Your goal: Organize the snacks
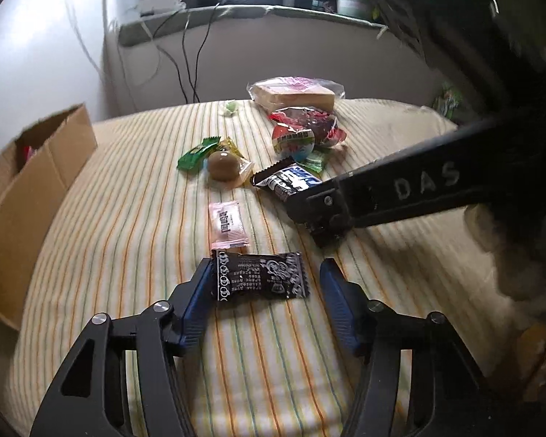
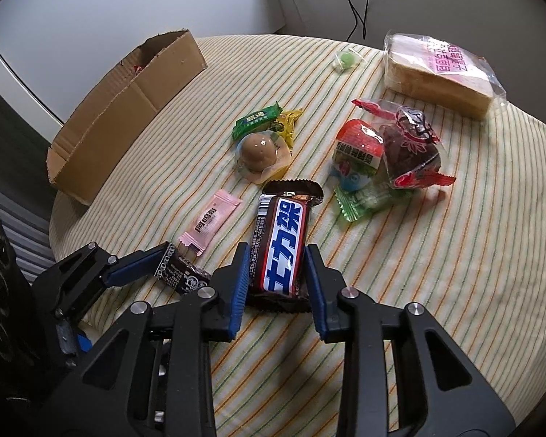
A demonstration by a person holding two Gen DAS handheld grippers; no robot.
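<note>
My left gripper (image 1: pixel 265 276) is open around a black candy packet (image 1: pixel 260 275) lying on the striped cloth; the left pad touches the packet's end, the right pad stands apart. The packet also shows in the right wrist view (image 2: pixel 182 273). My right gripper (image 2: pixel 276 267) stands around a brown, blue and white chocolate bar (image 2: pixel 282 244) on the cloth, pads close to both its sides; the bar also shows in the left wrist view (image 1: pixel 287 180). A pink sachet (image 2: pixel 209 222) lies between the two. An open cardboard box (image 2: pixel 127 109) sits at the left.
Further back lie a green candy (image 2: pixel 256 120), a brown ball in clear wrap (image 2: pixel 260 153), a red and green capsule toy (image 2: pixel 358 154), a bag of dark dried fruit (image 2: pixel 411 149), a bagged bread loaf (image 2: pixel 440 73) and a small green sweet (image 2: pixel 345 60). Cables hang behind the table.
</note>
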